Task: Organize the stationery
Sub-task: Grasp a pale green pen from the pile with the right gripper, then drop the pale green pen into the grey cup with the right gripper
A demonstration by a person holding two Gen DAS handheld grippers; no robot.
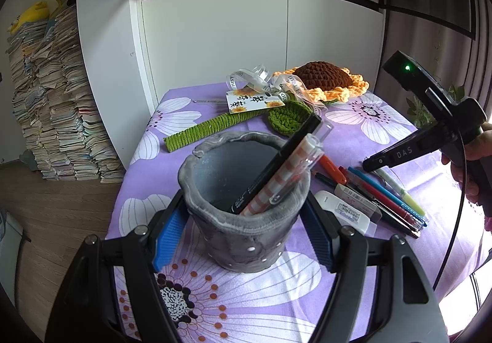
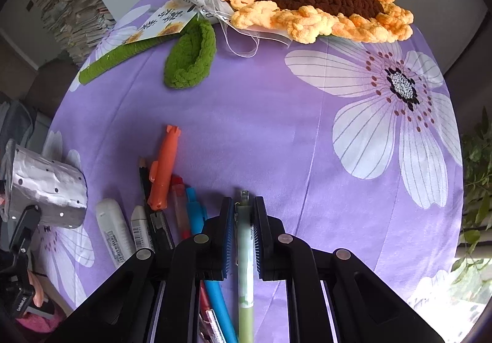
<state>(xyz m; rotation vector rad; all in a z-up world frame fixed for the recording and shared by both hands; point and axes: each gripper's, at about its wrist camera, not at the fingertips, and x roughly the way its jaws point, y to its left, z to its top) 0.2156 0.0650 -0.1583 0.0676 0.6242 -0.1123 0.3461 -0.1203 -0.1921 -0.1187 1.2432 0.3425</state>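
From the left wrist view, the grey cup (image 1: 246,204) stands upright on the purple cloth (image 1: 215,297) and the left gripper (image 1: 243,232) has a blue pad on either side of it; the jaws are spread wide around the cup's body, and whether the pads actually press its wall I cannot tell. Inside the cup lean a black pen (image 1: 276,158) and an orange striped pen (image 1: 276,180), both tipped toward its right rim. The cup looks soft-walled and lumpy, probably light, so a gentle hold low on its body should be enough to steady it. Right of the cup a row of pens (image 1: 384,195) lies flat on the cloth, with a white eraser (image 1: 344,210) just beside the cup's foot, and the right gripper (image 1: 373,163) comes down over that row. Beyond the cup lies a knitted sunflower (image 1: 326,78). Now the right wrist view: the right gripper (image 2: 244,220) has its jaws drawn close along both sides of a green pen (image 2: 245,250), which lies well right of the cup (image 2: 46,186), pinching it or about to, the frame doesn't settle which. The pen is slim, stiff, light, and likely slick plastic; a grip near the middle of its barrel should keep it from pivoting. Between it and the cup lie a blue pen (image 2: 196,214) and an orange marker (image 2: 164,171)
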